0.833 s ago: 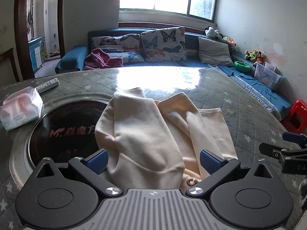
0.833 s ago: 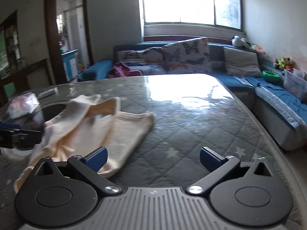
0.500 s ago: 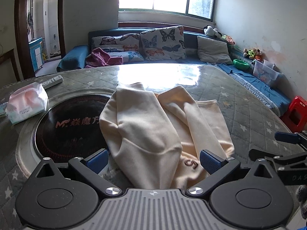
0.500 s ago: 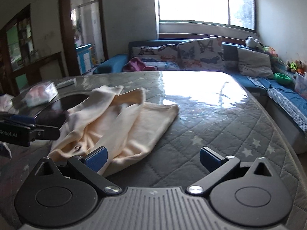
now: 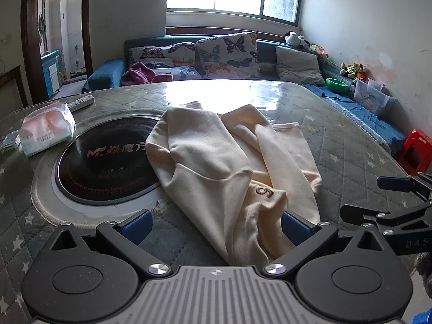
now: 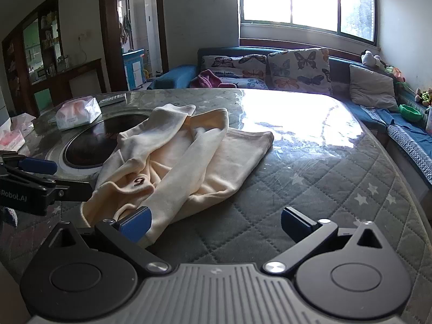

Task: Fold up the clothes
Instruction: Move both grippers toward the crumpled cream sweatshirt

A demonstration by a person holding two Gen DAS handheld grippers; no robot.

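Observation:
A cream sweatshirt (image 5: 232, 167) lies crumpled on the quilted grey table (image 5: 351, 145), its sleeves thrown over the body and a small "5" mark showing. It also shows in the right wrist view (image 6: 175, 159). My left gripper (image 5: 216, 226) is open, with the garment's near edge lying between its blue fingertips. My right gripper (image 6: 216, 224) is open at the garment's near right corner; its left fingertip (image 6: 135, 222) is against the cloth. Each gripper shows in the other's view, the right one (image 5: 388, 197) and the left one (image 6: 35, 178).
A round black hotplate (image 5: 108, 159) is set into the table left of the garment, partly under it. A tissue pack (image 5: 46, 129) and a remote (image 5: 81, 102) lie at the far left. A sofa with butterfly cushions (image 5: 226, 54) runs behind. A red stool (image 5: 415, 151) stands right.
Both grippers have drawn back toward the near table edge and stayed open. The right wrist view has swung left, bringing more of the sweatshirt into it. The garment's near part has bunched up.

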